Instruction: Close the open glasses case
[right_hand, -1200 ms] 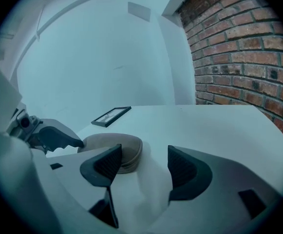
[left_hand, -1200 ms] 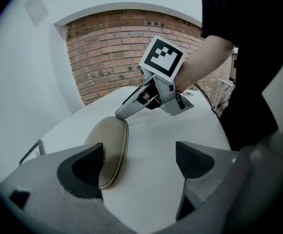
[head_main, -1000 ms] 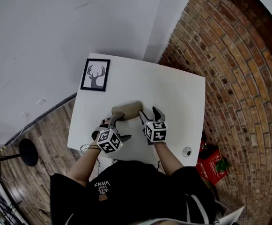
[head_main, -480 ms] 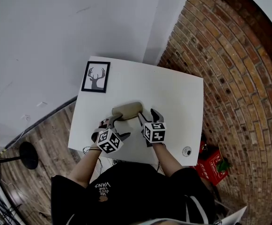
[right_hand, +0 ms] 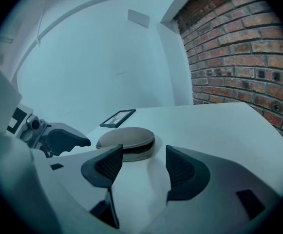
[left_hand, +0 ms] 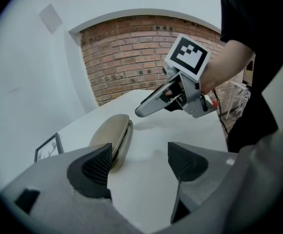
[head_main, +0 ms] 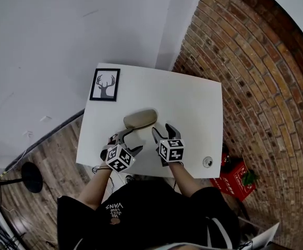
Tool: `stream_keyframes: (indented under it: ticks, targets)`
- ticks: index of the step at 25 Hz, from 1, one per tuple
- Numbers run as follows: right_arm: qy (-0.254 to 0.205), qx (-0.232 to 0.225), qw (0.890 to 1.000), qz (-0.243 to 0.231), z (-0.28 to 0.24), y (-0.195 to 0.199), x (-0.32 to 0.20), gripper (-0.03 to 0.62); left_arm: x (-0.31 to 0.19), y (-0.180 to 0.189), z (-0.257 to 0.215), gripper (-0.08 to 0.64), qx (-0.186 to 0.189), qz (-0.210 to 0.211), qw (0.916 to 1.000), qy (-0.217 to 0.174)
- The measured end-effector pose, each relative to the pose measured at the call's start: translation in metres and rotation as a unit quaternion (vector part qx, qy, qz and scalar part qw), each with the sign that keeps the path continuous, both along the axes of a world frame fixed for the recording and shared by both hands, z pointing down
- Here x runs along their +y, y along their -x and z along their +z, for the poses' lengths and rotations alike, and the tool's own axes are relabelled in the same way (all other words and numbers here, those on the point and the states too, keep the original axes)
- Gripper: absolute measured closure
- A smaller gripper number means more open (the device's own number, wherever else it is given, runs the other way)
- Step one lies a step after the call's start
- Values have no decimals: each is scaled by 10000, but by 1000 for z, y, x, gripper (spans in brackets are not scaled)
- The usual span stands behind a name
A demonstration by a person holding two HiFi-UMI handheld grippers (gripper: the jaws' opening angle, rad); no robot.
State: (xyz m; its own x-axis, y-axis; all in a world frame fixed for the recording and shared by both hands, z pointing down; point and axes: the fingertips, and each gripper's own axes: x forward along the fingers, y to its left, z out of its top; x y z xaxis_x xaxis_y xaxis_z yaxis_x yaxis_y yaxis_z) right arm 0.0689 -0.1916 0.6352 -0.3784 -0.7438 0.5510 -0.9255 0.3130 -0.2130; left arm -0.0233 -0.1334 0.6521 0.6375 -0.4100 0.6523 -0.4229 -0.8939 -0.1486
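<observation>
While the tan glasses case (head_main: 140,119) lay near the middle of the white table (head_main: 193,103), its lid was down on its base, with only a dark seam showing along the edge. Both grippers hovered on the person's side of it, near but not touching it. The left gripper (head_main: 131,141) pointed toward the case's left end. Its claw was released: the jaws had just been closing a little, yet stood apart with only bare tabletop between them. The right gripper (head_main: 163,133) sat off the case's right end, its claw likewise released, jaws apart and empty. In the right gripper view the case lay beyond the pads, clear of both. A framed deer picture (head_main: 105,84) lay at the table's far left corner, well apart from the case. A brick wall (head_main: 255,87) ran along the table's right side.
</observation>
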Motion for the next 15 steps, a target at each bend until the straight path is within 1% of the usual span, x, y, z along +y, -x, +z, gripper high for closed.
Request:
stream_keyframes:
  ticks: [6, 9, 13, 15]
  targets:
    - [-122, -112, 9998, 117, -11, 0, 25, 343, 11, 9, -13, 246, 90, -140, 9995, -270]
    - [-295, -273, 9990, 177, -25, 3, 37, 386, 17, 16, -24, 286, 196, -264, 9984, -455]
    - [-640, -378, 9968, 281, -48, 5, 49, 455, 24, 30, -43, 372, 446, -503, 9951, -726]
    - [-774, -430, 9955, 340, -58, 6, 56, 498, 29, 36, -52, 414, 504, -580, 9932, -874]
